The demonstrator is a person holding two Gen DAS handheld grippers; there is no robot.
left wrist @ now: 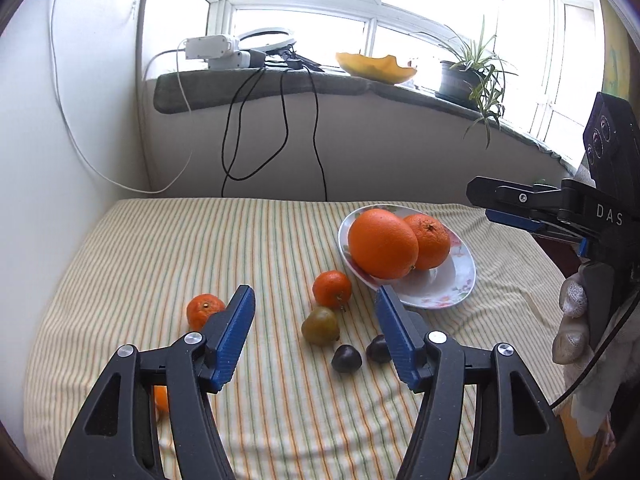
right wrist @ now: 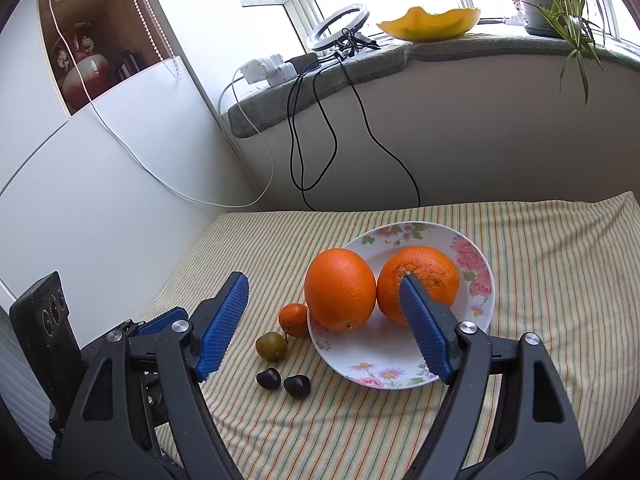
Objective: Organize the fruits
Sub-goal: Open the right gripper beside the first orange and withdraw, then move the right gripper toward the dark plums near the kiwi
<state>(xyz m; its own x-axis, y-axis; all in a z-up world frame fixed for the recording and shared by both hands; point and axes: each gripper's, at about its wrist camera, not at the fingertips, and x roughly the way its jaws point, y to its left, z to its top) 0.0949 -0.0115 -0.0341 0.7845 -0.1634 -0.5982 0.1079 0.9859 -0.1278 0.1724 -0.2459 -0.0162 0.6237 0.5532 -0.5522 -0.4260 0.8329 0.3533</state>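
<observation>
A floral white plate (left wrist: 460, 280) (right wrist: 476, 264) on the striped cloth holds two big oranges (left wrist: 382, 242) (right wrist: 340, 294). Beside it lie a tangerine (left wrist: 332, 288) (right wrist: 294, 318), a green plum (left wrist: 320, 326) (right wrist: 271, 346) and two dark cherries (left wrist: 346, 358) (right wrist: 268, 378). Another tangerine (left wrist: 202, 308) sits left, and an orange fruit (left wrist: 161, 398) is partly hidden under my left gripper. My left gripper (left wrist: 314, 300) is open and empty above the small fruits. My right gripper (right wrist: 322, 280) (left wrist: 486, 204) is open and empty, hovering near the plate.
A grey windowsill (left wrist: 360, 84) behind holds a potted plant (left wrist: 464, 76), a yellow melon rind (left wrist: 376, 66), a ring light (right wrist: 340, 24) and power adapters; cables (left wrist: 280, 132) hang down the wall. A white cabinet (right wrist: 80, 140) stands on the left.
</observation>
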